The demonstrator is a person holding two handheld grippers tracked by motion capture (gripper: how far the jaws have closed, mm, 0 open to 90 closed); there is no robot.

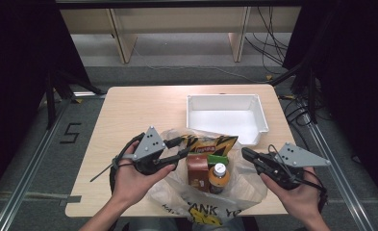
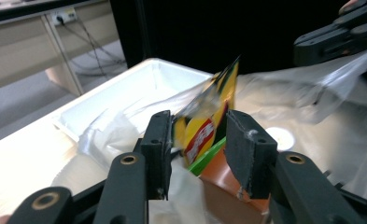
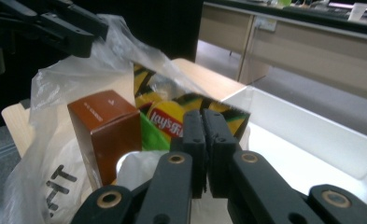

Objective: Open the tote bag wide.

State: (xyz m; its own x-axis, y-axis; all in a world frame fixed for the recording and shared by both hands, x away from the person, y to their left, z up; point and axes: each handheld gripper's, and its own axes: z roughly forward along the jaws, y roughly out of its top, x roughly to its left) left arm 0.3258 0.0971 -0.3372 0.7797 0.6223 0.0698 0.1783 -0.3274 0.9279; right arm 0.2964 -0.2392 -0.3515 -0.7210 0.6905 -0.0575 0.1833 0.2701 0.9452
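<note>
A clear plastic bag [image 1: 246, 185] with black lettering sits at the table's front middle, its mouth held wide. Inside stand a yellow-and-black chips bag [image 1: 210, 143], a brown box [image 1: 196, 174], a green pack [image 1: 218, 159] and an orange bottle [image 1: 219, 177] with a white cap. My left gripper [image 1: 179, 148] is at the bag's left rim, jaws apart; through the gap [image 2: 197, 135] I see the chips bag [image 2: 218, 107], untouched by the pads. My right gripper [image 1: 245, 154] is at the right rim, its jaws [image 3: 203, 121] pressed together, and the bag's film [image 2: 288, 93] rises to it.
A white bin [image 1: 225, 99] stands on the table just behind the bag, to the back right. Bare wood [image 1: 133, 110] lies to the left of the bin. Beyond the table are a grey floor, cables and the legs of a desk.
</note>
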